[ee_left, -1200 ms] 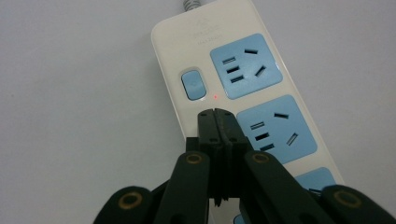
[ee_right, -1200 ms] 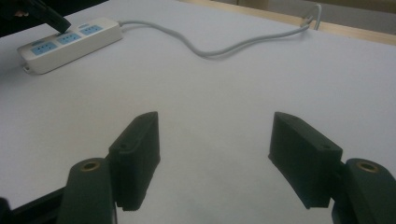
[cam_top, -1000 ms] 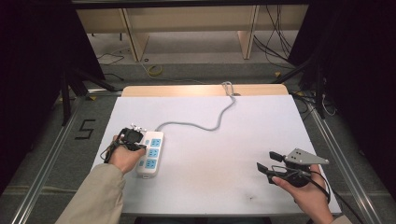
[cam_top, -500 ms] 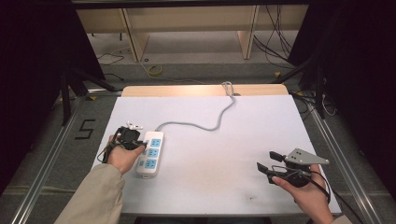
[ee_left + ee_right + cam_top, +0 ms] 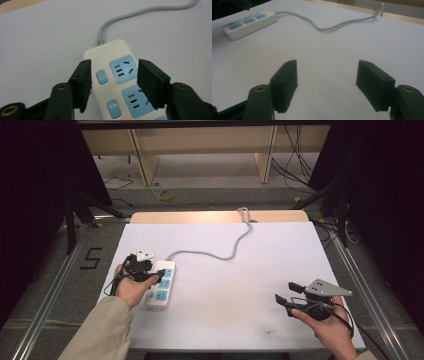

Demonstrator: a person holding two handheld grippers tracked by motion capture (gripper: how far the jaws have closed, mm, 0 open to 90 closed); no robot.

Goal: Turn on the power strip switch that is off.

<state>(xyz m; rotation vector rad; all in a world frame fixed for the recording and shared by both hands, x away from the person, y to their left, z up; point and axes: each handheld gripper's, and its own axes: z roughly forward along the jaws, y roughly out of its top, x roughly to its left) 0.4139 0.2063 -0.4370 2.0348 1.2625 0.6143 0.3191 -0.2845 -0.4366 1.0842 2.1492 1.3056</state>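
Note:
A white power strip (image 5: 160,289) with blue sockets and blue switches lies at the table's left front. Its grey cable (image 5: 225,253) snakes to the back edge. My left gripper (image 5: 150,274) hovers open over the strip's cable end. In the left gripper view its jaws straddle the strip (image 5: 112,51), with the first switch (image 5: 101,77) and first socket (image 5: 123,68) between them, and small red lights glow beside the switches. My right gripper (image 5: 286,296) is open near the right front with nothing in it; its jaws (image 5: 327,85) frame bare table, and the strip (image 5: 249,22) lies far off.
The white table top (image 5: 260,270) has a wooden strip (image 5: 200,216) along its back edge, where the cable drops off. Metal rails and dark floor flank the table. Wooden shelf legs and loose cables stand behind it.
The left hand has shifted very slightly over the strip's far end. The right gripper has stayed put.

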